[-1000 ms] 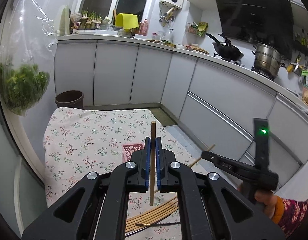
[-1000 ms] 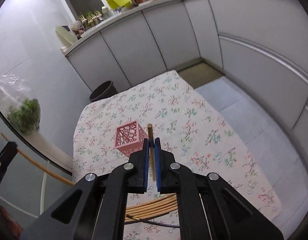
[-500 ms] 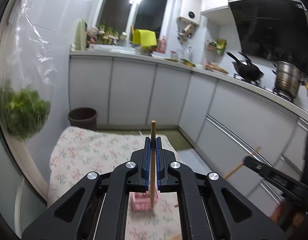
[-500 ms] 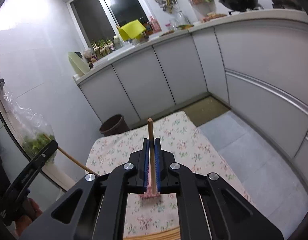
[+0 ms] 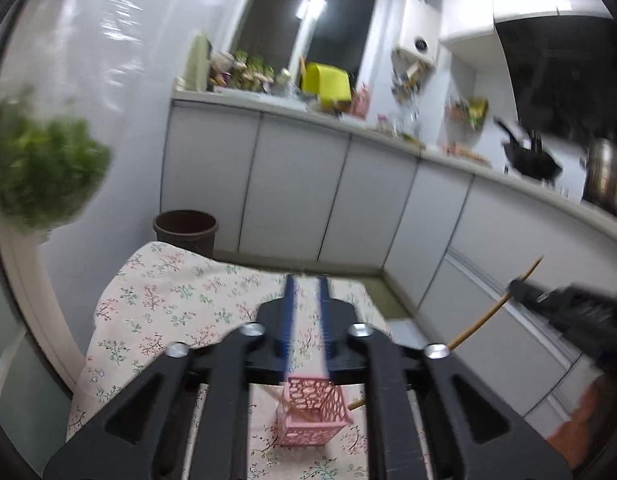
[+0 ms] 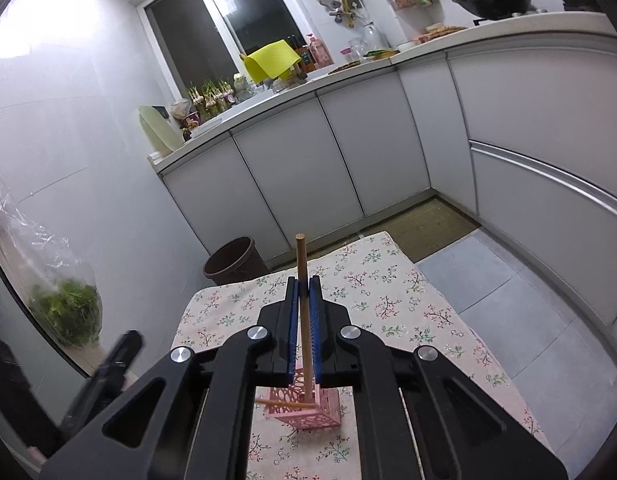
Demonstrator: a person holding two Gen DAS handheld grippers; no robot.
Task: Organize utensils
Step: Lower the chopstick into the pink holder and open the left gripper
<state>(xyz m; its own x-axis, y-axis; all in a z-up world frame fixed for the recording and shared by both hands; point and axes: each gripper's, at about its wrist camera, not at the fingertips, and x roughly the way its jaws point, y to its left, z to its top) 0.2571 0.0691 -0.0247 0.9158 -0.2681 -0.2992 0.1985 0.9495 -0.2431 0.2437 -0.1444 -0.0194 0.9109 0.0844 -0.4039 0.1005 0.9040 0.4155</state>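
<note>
A pink lattice holder [image 5: 313, 410] stands on the floral tablecloth [image 5: 168, 300], with one wooden chopstick [image 5: 286, 404] lying slanted inside it. My left gripper [image 5: 307, 316] is open and empty, above the holder. My right gripper [image 6: 303, 312] is shut on a second wooden chopstick [image 6: 302, 284], held upright with its lower end at the holder [image 6: 304, 410]. In the left wrist view the right gripper [image 5: 568, 312] shows at the right with that chopstick [image 5: 492, 312]. The dropped chopstick [image 6: 284, 404] shows in the right wrist view too.
A brown bin [image 6: 234, 260] stands beyond the table's far edge. Grey cabinets [image 6: 348, 152] run along the back and right. A bag of greens [image 6: 66, 312] hangs at the left. The left gripper body [image 6: 108, 368] is at the left of the right wrist view.
My left gripper has opened and let its chopstick drop into the pink holder. Both grippers have tilted up and moved over the holder; the right still holds its chopstick.
</note>
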